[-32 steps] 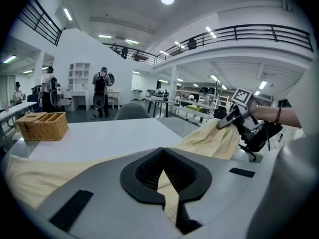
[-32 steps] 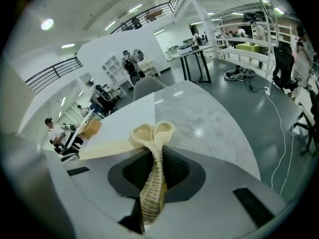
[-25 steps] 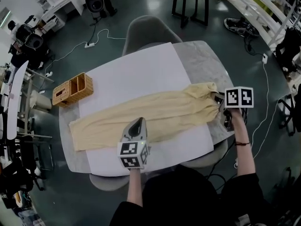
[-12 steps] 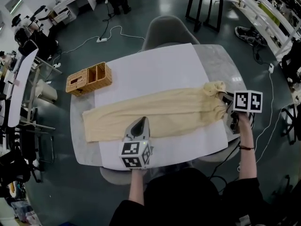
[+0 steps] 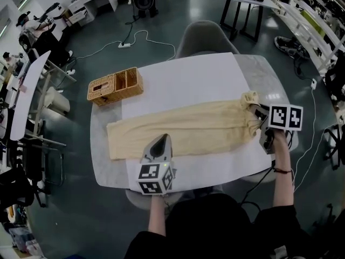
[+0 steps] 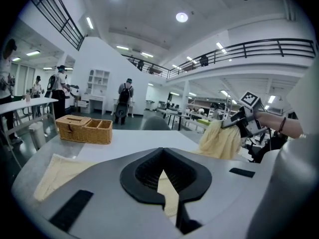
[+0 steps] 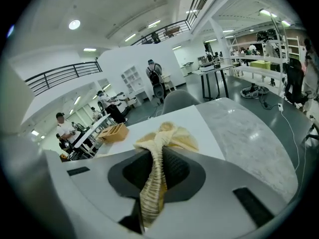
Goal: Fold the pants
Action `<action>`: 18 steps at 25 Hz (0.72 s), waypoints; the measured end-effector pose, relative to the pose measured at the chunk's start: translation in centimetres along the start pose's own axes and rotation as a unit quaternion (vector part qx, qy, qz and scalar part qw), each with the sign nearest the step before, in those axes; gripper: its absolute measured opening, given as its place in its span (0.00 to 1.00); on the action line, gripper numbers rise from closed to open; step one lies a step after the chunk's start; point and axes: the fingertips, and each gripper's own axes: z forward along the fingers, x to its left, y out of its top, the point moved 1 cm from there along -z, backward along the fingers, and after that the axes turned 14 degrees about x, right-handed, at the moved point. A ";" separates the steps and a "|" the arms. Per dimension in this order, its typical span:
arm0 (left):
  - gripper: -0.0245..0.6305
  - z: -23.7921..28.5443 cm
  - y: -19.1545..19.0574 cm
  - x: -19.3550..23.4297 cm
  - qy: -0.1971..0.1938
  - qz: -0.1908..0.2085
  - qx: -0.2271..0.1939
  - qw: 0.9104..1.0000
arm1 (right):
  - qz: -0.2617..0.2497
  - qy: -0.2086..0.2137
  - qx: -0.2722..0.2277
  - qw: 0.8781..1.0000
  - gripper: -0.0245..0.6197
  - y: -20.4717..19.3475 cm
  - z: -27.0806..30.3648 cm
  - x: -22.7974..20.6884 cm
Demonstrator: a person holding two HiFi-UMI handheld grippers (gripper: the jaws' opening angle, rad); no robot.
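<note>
Pale yellow pants [image 5: 188, 125] lie stretched left to right across a white mat [image 5: 183, 80] on the table [image 5: 269, 74]. My right gripper [image 5: 257, 116] is at the right end, shut on the bunched waistband [image 7: 167, 136], which runs through its jaws [image 7: 152, 193]. In the left gripper view the waist end [image 6: 219, 141] hangs off the table from that gripper. My left gripper [image 5: 157, 142] is over the near edge of the pants at mid length. Its jaws [image 6: 167, 193] are shut with a wedge of yellow cloth between them. The leg ends [image 6: 60, 171] lie flat at the left.
A wicker basket [image 5: 115, 85] with two compartments stands at the table's far left corner. A grey chair [image 5: 202, 34] is tucked in at the far side. Cables lie on the floor around. People stand at desks in the background.
Both grippers have shifted left relative to the table and risen a little. The waist end has come up and moved toward the legs. The head view has shifted too.
</note>
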 end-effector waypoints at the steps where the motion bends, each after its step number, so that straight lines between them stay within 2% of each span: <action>1: 0.05 -0.5 -0.1 0.4 0.000 -0.004 -0.003 1.000 | -0.003 0.002 -0.001 1.000 0.11 -0.1 0.2 0.8; 12: 0.05 -5.1 -0.9 6.5 0.016 -0.014 -0.020 1.000 | -0.024 0.024 -0.014 0.999 0.11 -0.4 2.5 8.7; 18: 0.05 -8.3 -2.9 14.1 0.018 -0.009 -0.021 1.000 | -0.033 0.034 -0.027 0.999 0.11 -1.4 6.4 16.5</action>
